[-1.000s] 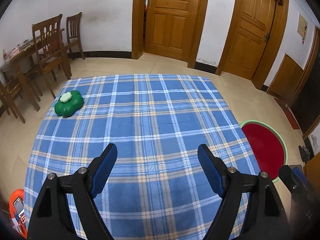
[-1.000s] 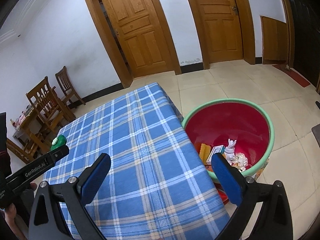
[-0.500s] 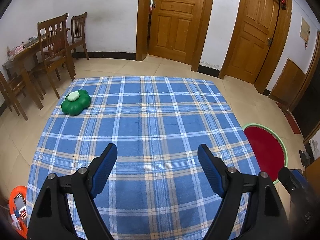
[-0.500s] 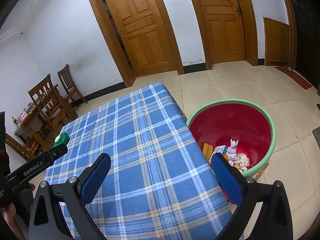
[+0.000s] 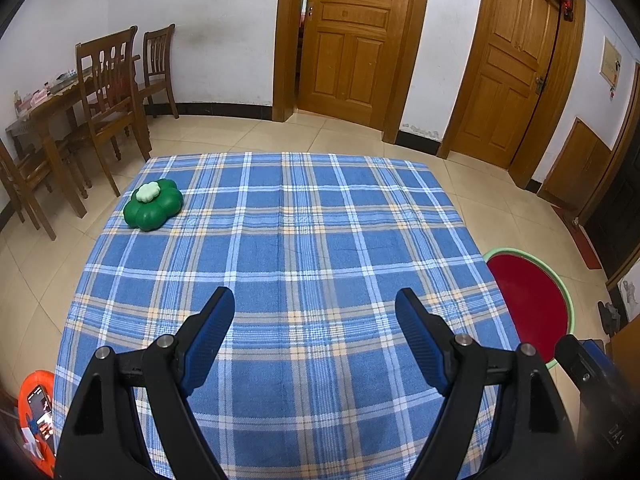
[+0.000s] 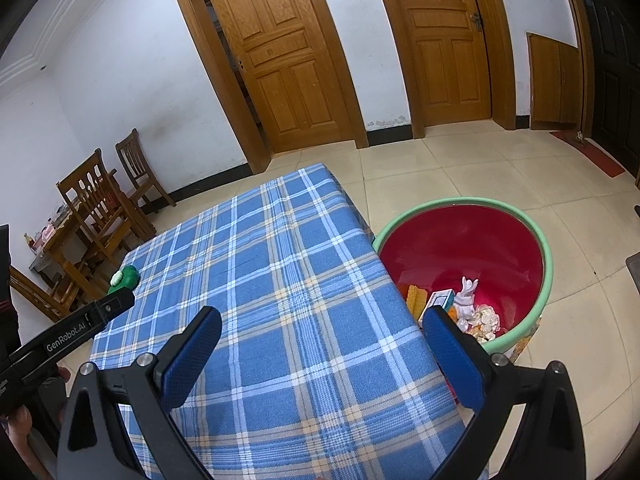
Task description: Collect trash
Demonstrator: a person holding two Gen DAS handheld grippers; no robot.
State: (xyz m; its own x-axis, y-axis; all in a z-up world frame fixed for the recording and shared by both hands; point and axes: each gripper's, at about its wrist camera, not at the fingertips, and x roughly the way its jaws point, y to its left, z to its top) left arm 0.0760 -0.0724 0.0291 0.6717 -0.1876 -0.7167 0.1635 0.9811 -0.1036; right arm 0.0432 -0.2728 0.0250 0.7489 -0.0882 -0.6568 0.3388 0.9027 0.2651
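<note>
Both pairs of jaws stand wide apart with nothing between the blue pads: the left gripper [image 5: 315,340] hangs over the near half of the blue plaid tablecloth [image 5: 304,248], and the right gripper [image 6: 322,356] hangs over the cloth's near right part, its right finger [image 6: 454,354] crossing in front of the bin's rim. Just off the table's right edge, on the tiled floor [image 6: 500,168], stands the red bin with a green rim [image 6: 548,272]; at its bottom lies the collected trash [image 6: 460,304]: a small blue-and-white box, yellow and orange wrappers, crumpled pale paper and a white knotted piece. A green flower-shaped object [image 5: 153,205] with a pale green flower on top sits near the far left corner of the cloth, well apart from both grippers. Beyond that corner stand wooden chairs [image 5: 110,92] at a wooden table, and two wooden doors [image 5: 352,40] fill the far wall.
</note>
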